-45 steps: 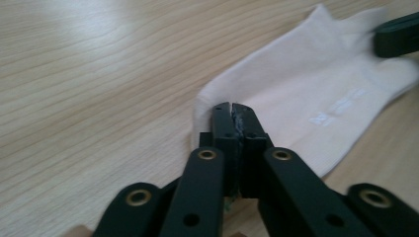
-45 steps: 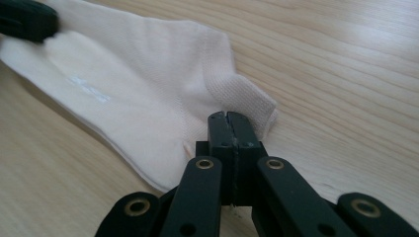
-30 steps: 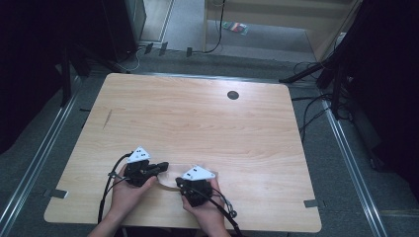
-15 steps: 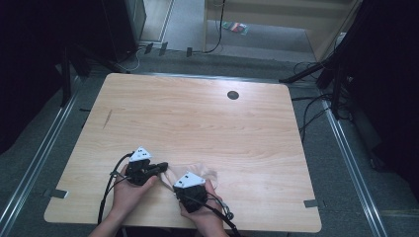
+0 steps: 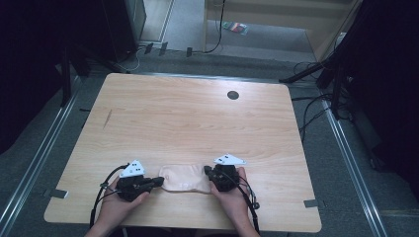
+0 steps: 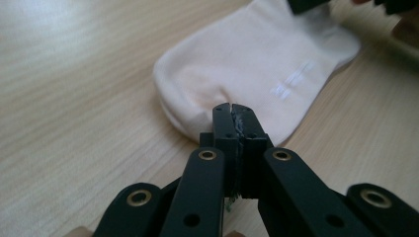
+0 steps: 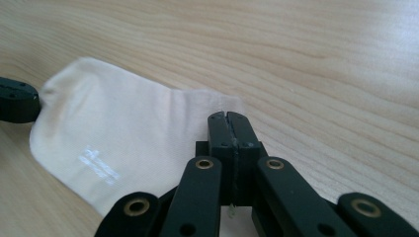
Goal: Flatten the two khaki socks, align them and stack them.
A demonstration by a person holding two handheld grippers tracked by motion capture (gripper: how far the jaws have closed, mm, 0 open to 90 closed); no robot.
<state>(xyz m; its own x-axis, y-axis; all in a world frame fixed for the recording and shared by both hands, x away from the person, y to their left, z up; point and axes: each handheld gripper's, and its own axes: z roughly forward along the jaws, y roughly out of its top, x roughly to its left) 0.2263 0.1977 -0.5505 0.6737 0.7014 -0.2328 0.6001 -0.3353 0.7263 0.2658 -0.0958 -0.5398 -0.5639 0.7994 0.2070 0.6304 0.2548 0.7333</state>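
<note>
— What is the left gripper (image 5: 157, 181) doing?
— Its jaws are pinching one end of the pale sock (image 5: 184, 178), closed tight on the fabric.
— And the right gripper (image 5: 209, 173)?
— It is clamping the sock's other end, jaws together too.
— Where is the sock lying?
— It is lying flat between them on the wooden table (image 5: 188, 118), near its front edge.

Light wooden table (image 5: 188, 113), a pale sock (image 5: 184, 178) flat near its front edge
</note>
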